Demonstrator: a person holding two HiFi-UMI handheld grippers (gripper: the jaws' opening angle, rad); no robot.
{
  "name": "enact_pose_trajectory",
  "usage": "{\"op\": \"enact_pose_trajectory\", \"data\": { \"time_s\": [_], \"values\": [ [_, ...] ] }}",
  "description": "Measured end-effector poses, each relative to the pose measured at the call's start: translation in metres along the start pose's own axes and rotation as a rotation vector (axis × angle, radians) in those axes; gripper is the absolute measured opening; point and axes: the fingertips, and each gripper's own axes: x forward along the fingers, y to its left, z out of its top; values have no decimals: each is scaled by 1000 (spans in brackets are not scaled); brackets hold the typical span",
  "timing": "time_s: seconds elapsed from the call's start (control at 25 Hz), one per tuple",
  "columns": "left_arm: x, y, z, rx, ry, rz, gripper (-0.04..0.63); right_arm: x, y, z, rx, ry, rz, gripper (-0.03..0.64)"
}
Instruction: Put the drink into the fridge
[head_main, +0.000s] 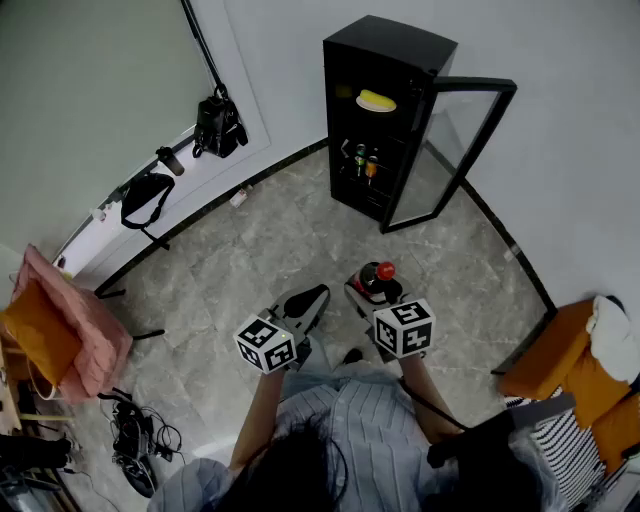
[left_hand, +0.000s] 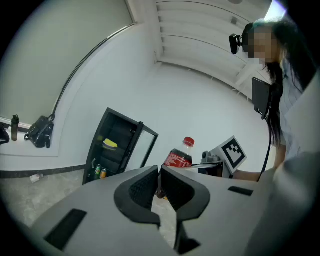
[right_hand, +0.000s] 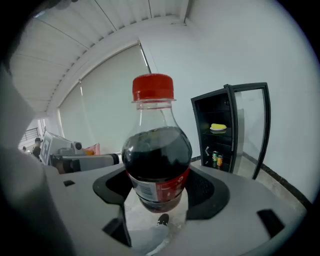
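Floor (head_main: 300, 230) open up to fridge (head_main: 390, 45), door (head_main: 447, 150) swung wide, cans (head_main: 365, 163) on lower shelf.

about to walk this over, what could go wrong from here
1. The right gripper holds the bottle at its label, neck well above the jaws; it may tilt or slip.
2. Cans already stand on a fridge shelf; the bottle could knock them.
3. The open door on the right gripper's side could be bumped.

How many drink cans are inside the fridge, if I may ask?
2: green can and orange can, side by side, low in the fridge; more may be hidden.
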Motion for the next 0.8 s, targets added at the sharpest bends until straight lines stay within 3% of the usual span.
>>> {"op": "enact_pose_trajectory", "data": {
  "time_s": [0.52, 0.8],
  "values": [
    [34, 21, 4, -8, 26, -60, 9, 17, -29, 3, 74, 8, -32, 296],
    [65, 57, 18, 6, 63, -108, 9, 52, -55, 22, 105, 11, -69, 296]
  ]
}}
